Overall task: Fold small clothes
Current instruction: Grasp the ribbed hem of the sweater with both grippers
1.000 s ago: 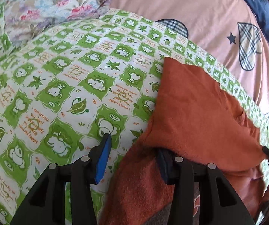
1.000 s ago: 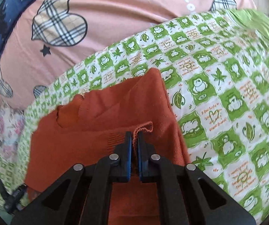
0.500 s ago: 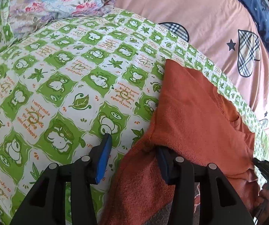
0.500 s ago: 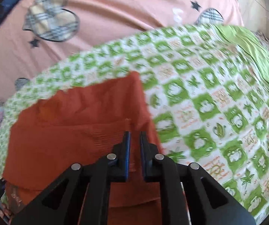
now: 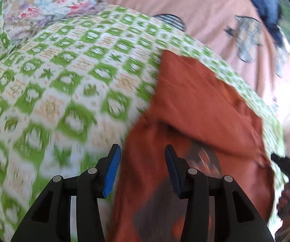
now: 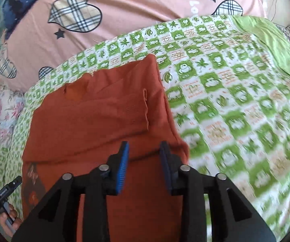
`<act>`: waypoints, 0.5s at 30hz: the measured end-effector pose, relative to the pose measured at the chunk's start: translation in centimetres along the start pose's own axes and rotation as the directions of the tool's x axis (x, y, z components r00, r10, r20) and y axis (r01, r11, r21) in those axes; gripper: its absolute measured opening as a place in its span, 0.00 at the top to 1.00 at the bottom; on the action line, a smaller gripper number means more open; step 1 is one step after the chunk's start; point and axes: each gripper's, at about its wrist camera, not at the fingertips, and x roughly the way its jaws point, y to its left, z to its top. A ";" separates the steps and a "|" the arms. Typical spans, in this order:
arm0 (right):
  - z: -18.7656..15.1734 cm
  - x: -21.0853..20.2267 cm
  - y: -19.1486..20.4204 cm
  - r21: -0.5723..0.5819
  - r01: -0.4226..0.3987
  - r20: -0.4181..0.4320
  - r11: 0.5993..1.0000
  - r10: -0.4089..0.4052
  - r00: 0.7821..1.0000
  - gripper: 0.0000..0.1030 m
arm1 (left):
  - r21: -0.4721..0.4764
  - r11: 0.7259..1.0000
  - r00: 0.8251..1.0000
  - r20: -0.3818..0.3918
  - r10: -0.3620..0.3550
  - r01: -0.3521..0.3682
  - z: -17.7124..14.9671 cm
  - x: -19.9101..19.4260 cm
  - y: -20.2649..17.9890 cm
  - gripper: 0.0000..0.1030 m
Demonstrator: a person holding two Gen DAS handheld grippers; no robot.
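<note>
An orange garment point(image 6: 104, 125) lay partly folded on a green patterned blanket point(image 6: 235, 104), its upper part doubled over the lower. The right gripper point(image 6: 144, 163) was opening just above the fold, with nothing pinched between its jaws. The left gripper point(image 5: 143, 171) was held half open over the garment's left edge, grasping nothing. A fold appeared just released; the next fold would call for a fresh grasp of an edge.

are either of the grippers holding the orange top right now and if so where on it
Nothing is held. The right gripper has its jaws opening above the orange top, pads clear of the cloth. The left gripper stands open over the top's edge, gripping nothing.
</note>
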 end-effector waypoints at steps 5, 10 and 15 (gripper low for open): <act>-6.0 -4.3 1.7 -0.124 0.032 -0.009 0.992 -0.033 0.999 0.58 | 0.084 0.996 0.999 -0.042 -0.032 0.035 -4.0 -3.7 -0.4 0.50; -12.4 -5.5 3.3 -0.274 0.158 -0.048 0.949 -0.177 0.983 0.45 | 0.088 0.995 0.997 -0.061 -0.038 0.043 -7.0 -6.1 0.2 0.44; -16.5 -6.8 0.9 -0.328 0.286 -0.054 0.900 -0.320 0.946 0.45 | 0.092 0.995 0.994 -0.101 -0.038 0.047 -10.4 -7.8 0.4 0.39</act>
